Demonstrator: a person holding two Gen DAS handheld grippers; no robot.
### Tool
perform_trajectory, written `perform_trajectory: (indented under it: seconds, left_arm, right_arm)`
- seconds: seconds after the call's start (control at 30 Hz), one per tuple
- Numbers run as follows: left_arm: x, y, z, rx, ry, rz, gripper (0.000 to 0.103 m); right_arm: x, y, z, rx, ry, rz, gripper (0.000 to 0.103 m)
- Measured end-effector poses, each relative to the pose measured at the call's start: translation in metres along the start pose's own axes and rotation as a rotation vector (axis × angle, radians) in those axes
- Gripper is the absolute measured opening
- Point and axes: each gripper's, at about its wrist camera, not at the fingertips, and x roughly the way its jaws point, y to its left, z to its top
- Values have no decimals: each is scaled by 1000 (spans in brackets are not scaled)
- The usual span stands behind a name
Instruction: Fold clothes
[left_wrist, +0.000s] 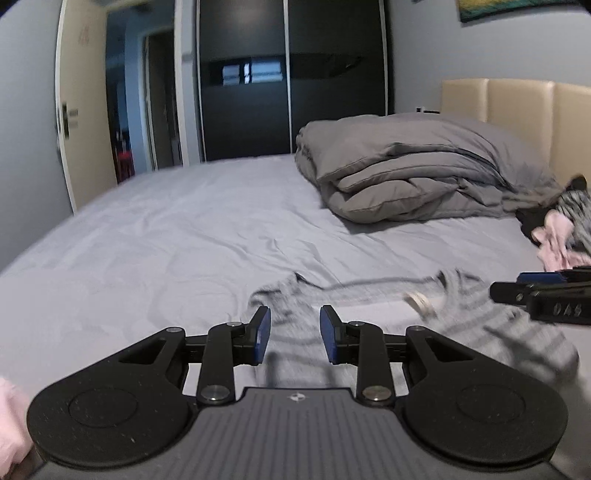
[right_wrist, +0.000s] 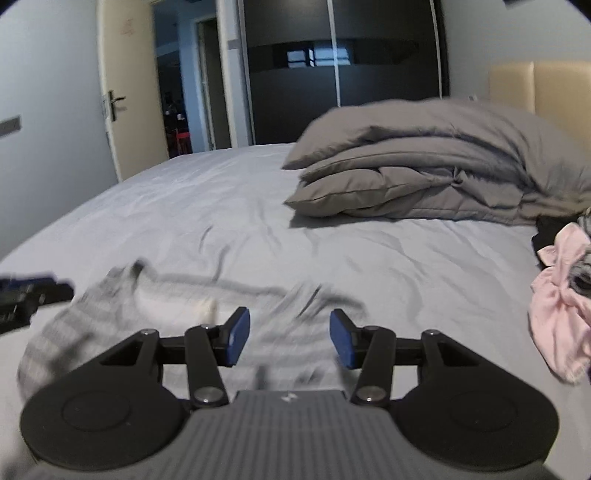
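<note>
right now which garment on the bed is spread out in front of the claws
The grey striped top, lying spread on the sheet just ahead of both claws. The pink garment is bunched in a pile off to the right.

I'm looking across a wide bed with a wrinkled pale grey sheet (left_wrist: 184, 229), where a bulky folded grey duvet (right_wrist: 443, 162) lies piled against a padded cream headboard (left_wrist: 517, 107). Beyond it stands a tall wardrobe with glossy black sliding doors (right_wrist: 332, 74), a bright window reflected in them. To its left a cream door with a metal handle (right_wrist: 125, 92) stands open onto a dim hallway between pale grey walls (right_wrist: 48, 92).
</note>
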Motion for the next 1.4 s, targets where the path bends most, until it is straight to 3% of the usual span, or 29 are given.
perform_trajectory:
  seconds: [0.2, 0.5, 0.73, 0.87, 1.03, 1.13, 1.33, 1.4]
  left_arm:
    - [-26, -26, -32, 88, 19, 5, 27]
    - [6, -21, -48, 68, 125, -3, 27]
    - [9, -19, -54, 44, 125, -9, 27]
    - [-8, -10, -48, 10, 87, -32, 27]
    - [-40, 7, -37, -8, 38, -7, 27]
    - [-62, 31, -28, -46, 23, 26, 48]
    - [-98, 85, -16, -144, 22, 76, 49]
    - [-106, 98, -15, -174, 30, 70, 56]
  right_arm:
    - [-28, 25, -43, -40, 23, -20, 51]
    - [-9, 24, -56, -60, 112, -25, 55]
    - [2, 18, -53, -62, 157, 6, 55]
    - [-2, 20, -43, -75, 170, 6, 55]
    - [-26, 36, -33, -82, 77, 31, 55]
    - [-39, 57, -26, -86, 47, 106, 65]
    - [-54, 102, -17, -44, 60, 249, 69]
    - [-58, 109, -16, -11, 67, 264, 74]
